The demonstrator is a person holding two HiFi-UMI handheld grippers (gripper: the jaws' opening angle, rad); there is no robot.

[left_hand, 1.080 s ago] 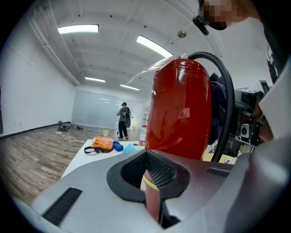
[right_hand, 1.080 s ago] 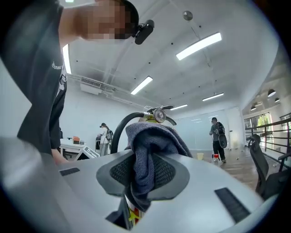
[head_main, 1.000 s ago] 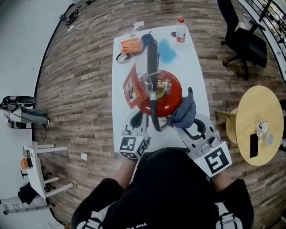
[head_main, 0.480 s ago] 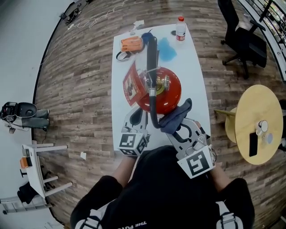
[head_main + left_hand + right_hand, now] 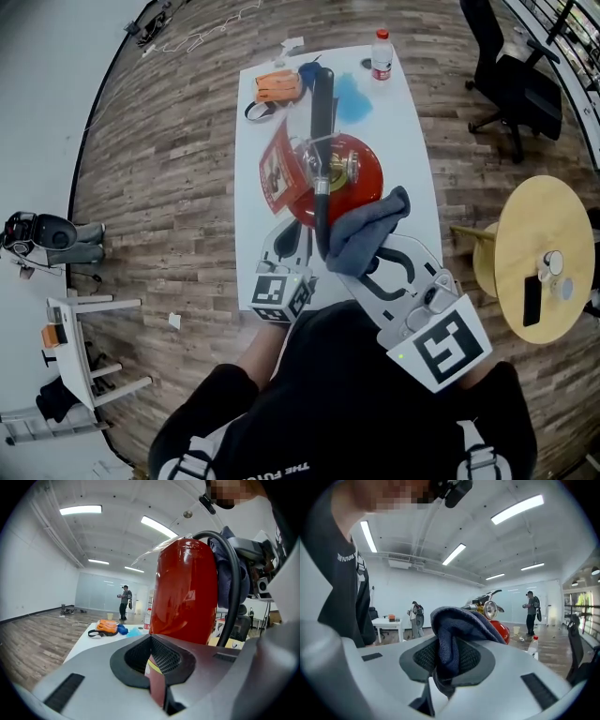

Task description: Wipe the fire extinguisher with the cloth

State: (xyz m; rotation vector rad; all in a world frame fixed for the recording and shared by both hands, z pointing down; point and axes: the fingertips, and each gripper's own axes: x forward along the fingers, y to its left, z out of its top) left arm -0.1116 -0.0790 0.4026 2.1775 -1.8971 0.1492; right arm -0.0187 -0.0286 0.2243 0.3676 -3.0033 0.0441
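The red fire extinguisher [image 5: 347, 183] stands on the white table [image 5: 412, 141], its black hose [image 5: 321, 202] hanging down the near side. In the left gripper view the red cylinder [image 5: 185, 592] rises just ahead. My left gripper [image 5: 289, 242] sits low at its near left, shut on a thin red and yellow label card [image 5: 157, 681]. My right gripper [image 5: 361, 261] is shut on the grey-blue cloth [image 5: 364, 228], which lies against the extinguisher's near right side. In the right gripper view the cloth [image 5: 457, 625] bunches over the jaws, with the valve and gauge [image 5: 487, 607] behind it.
An orange item [image 5: 277, 87], a light blue patch [image 5: 352, 97] and a plastic bottle [image 5: 381, 56] lie at the table's far end. A round wooden table [image 5: 544, 267] and a black office chair [image 5: 511, 84] stand to the right. People stand far off in the room.
My right gripper drew the cloth back from the extinguisher's right side toward me, then rose and pushed it against the near right side. The left gripper stayed put.
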